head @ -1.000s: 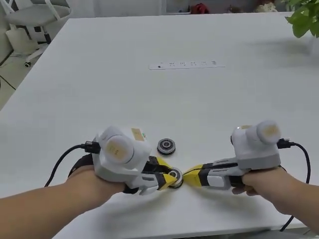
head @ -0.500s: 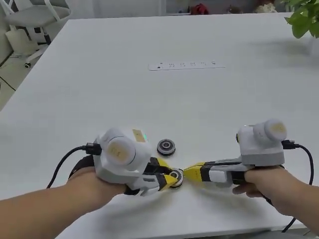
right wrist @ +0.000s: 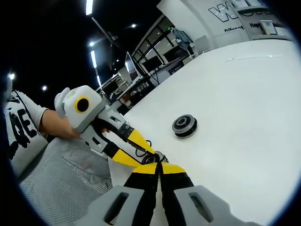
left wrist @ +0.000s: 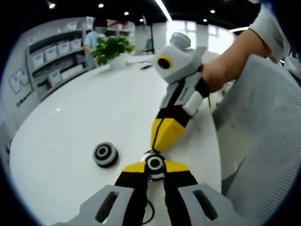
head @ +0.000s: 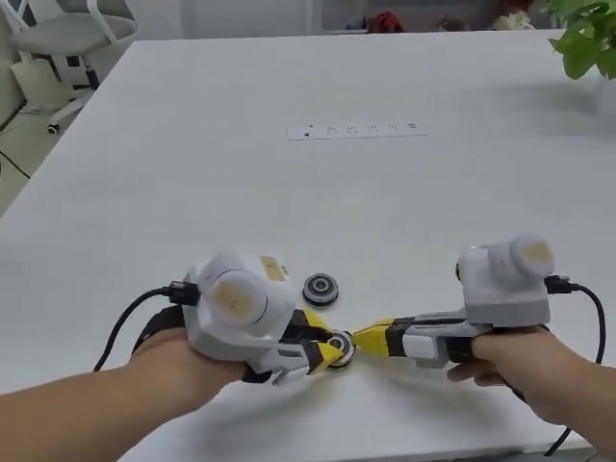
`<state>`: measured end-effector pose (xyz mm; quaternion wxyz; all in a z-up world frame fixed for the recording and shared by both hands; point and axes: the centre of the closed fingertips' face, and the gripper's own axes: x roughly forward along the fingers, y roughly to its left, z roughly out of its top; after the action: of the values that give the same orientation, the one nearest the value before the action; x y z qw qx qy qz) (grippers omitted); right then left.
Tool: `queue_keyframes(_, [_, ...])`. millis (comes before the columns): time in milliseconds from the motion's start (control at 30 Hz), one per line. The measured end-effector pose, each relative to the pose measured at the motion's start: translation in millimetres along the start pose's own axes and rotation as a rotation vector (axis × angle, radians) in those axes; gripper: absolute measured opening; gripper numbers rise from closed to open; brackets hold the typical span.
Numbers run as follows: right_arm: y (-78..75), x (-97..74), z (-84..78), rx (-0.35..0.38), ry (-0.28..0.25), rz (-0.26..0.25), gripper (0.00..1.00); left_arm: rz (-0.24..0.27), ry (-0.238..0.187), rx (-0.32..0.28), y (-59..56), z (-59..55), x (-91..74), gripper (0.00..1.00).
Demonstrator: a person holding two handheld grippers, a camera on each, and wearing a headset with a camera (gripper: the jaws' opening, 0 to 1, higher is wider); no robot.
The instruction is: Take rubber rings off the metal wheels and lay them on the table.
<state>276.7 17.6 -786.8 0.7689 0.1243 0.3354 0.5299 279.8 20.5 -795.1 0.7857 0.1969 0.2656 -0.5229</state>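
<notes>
Little has changed in the last second: the right gripper's body has drifted slightly outward, and both sets of tips stay together at the metal wheel [head: 337,347]. That wheel sits clamped between the left gripper [head: 327,348] jaws, low over the near edge of the white table [head: 289,192]. The right gripper [head: 361,339] points in from the opposite side with its jaws pressed together and their tip against the wheel's rim; whether they pinch rubber cannot be told. Each hand wraps its gripper with the forearm angled inward. A second wheel [head: 320,289], black ring still on, lies just beyond.
</notes>
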Motion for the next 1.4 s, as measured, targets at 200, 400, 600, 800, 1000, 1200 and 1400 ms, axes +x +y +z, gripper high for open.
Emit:
queue_keyframes(200, [-3.7,0.2,0.6,0.000,0.003,0.009,0.00,-0.002,0.003,-0.001,-0.5,-0.3,0.0,0.12])
queue_keyframes(400, [-4.9,0.3,-0.1,-0.005,0.008,0.015,0.00,-0.002,0.005,0.000,-1.4,-0.2,-0.3,0.12])
queue_keyframes(600, [-5.3,1.7,-0.1,-0.009,0.010,0.025,0.00,-0.003,0.006,0.002,-1.3,-0.1,-0.3,0.12])
queue_keyframes(800, [-3.6,3.0,0.4,-0.011,0.010,0.034,0.00,-0.005,0.006,0.003,-1.3,-0.1,-0.5,0.12])
queue_keyframes(1000, [-0.1,5.4,0.5,-0.013,0.012,0.052,0.00,-0.004,0.005,0.001,-1.6,-0.1,-0.5,0.12])
queue_keyframes(1200, [12.5,10.6,1.7,-0.042,0.019,0.094,0.00,-0.002,0.004,0.002,-1.5,-0.6,-0.5,0.12])
queue_keyframes(1400, [7.4,9.2,0.1,-0.033,0.017,0.083,0.00,-0.002,-0.002,0.006,-2.0,-0.3,0.1,0.12])
